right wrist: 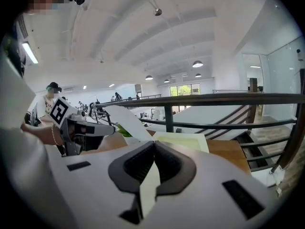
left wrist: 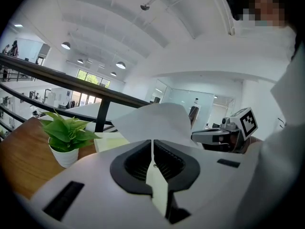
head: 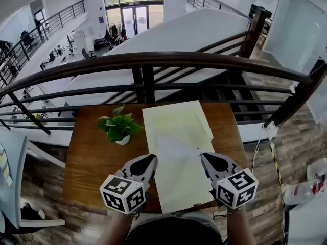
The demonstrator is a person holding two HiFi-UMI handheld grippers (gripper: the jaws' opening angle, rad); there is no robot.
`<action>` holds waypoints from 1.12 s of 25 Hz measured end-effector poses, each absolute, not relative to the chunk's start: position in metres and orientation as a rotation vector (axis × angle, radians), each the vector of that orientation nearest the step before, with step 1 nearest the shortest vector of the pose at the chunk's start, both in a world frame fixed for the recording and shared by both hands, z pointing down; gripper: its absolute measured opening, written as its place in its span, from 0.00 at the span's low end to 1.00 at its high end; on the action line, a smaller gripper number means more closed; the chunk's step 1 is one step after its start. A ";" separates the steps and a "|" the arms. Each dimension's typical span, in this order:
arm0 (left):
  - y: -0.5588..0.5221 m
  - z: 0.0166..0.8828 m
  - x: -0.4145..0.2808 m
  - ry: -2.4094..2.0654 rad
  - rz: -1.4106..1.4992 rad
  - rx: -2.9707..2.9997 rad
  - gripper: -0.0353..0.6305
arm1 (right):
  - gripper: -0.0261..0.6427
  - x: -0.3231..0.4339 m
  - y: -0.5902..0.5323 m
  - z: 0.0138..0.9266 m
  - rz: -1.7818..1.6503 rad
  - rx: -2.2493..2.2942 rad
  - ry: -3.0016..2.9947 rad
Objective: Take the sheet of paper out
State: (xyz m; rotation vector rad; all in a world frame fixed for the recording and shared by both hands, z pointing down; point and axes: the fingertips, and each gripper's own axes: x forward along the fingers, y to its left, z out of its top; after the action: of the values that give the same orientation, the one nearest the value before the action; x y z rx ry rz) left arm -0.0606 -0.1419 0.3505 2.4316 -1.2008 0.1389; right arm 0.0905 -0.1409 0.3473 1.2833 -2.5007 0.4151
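Note:
A white sheet of paper [head: 176,149] hangs between my two grippers above a large pale yellow folder [head: 180,117] lying on the wooden table [head: 89,157]. My left gripper [head: 153,159] is shut on the sheet's left edge, and my right gripper [head: 204,157] is shut on its right edge. In the left gripper view the jaws [left wrist: 152,144] pinch the paper [left wrist: 159,118], which rises ahead of them, with the right gripper [left wrist: 209,136] beyond. In the right gripper view the jaws [right wrist: 154,144] pinch the curved sheet [right wrist: 125,119], with the left gripper [right wrist: 100,129] across from it.
A small potted plant [head: 119,127] stands on the table left of the folder. A dark metal railing [head: 153,60] runs along the table's far edge, with a drop beyond. A pale chair [head: 18,188] is at the left; a plastic bottle [head: 302,190] lies on the floor at the right.

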 end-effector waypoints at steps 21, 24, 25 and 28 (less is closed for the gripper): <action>-0.171 0.323 -0.047 -1.261 0.108 2.492 0.10 | 0.08 0.109 -0.182 0.291 0.551 1.690 -2.727; -0.177 0.320 -0.047 -1.277 0.105 2.497 0.09 | 0.08 0.111 -0.185 0.291 0.548 1.716 -2.731; -0.179 0.319 -0.047 -1.281 0.106 2.499 0.09 | 0.08 0.111 -0.186 0.292 0.553 1.718 -2.732; -0.181 0.319 -0.045 -1.291 0.121 2.499 0.09 | 0.08 0.110 -0.187 0.292 0.577 1.717 -2.735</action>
State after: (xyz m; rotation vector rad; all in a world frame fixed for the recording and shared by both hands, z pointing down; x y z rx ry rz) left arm -0.0454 -0.1813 0.3192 2.4987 -1.2906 0.1214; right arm 0.1105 -0.1874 0.2916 1.7170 -2.7348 0.5765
